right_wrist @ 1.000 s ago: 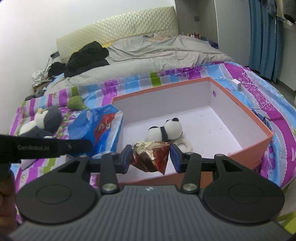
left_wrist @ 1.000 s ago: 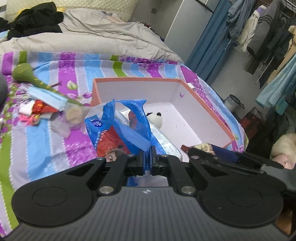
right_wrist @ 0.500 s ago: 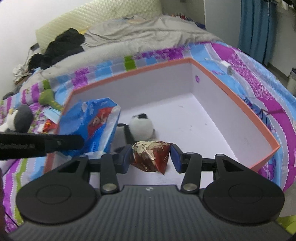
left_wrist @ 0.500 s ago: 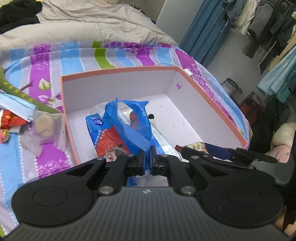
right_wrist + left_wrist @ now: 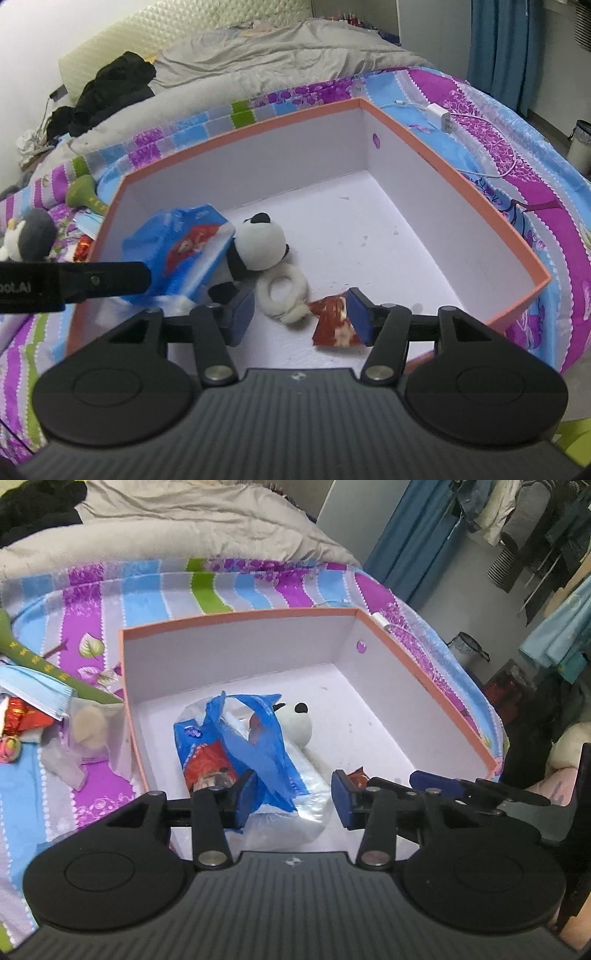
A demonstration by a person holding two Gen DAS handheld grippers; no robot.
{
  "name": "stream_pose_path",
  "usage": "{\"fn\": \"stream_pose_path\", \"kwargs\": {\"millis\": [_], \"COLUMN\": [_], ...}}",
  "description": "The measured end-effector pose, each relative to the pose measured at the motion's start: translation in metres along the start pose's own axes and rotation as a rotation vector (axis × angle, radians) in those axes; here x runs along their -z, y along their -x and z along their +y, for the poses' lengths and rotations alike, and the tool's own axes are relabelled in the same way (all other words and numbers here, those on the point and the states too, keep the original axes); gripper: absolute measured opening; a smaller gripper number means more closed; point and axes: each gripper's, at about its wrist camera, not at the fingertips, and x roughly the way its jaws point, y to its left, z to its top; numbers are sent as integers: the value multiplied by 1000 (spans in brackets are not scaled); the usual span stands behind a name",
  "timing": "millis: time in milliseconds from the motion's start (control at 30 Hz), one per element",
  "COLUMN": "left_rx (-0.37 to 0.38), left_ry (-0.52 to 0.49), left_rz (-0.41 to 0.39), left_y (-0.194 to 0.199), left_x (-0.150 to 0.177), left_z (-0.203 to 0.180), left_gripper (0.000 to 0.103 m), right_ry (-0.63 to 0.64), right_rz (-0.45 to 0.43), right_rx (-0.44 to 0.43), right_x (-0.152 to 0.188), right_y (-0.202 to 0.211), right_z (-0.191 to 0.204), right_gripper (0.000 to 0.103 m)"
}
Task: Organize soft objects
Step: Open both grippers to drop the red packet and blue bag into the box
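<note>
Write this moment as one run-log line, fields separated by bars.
left gripper: opening, blue bag between jaws | right gripper: opening, red packet by right pad | box: panda inside

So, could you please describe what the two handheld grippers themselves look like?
Both the left gripper and right gripper are matte black, with ribbed grey bodies, round side discs, silver pivot bolts and dark blue finger pads. One arm carries white lettering.

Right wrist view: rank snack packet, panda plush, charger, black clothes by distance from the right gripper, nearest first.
From the right gripper:
1. Snack packet, beside its right finger.
2. Panda plush, in the box, left.
3. Charger, on the bedspread beyond the box.
4. Black clothes, far left.
</note>
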Motion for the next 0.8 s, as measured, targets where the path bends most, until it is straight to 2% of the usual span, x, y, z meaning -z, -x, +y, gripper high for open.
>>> {"fn": "stream_pose_path", "kwargs": {"millis": [467,800], "left_rx": [-5,-16], "left_ry": [-23,-8], "left_rz": [-133,-210], "left_y": [91,153], "left_x": [24,56], "left_z": [-8,-2], "left_gripper": [50,50], "right_ry": [13,59], "right_rz": [-107,-172], "right_rx": [-45,-85], "right_x": [9,26], "right_y": [69,116], "right_z": [26,58], "right_gripper": [58,58]}}
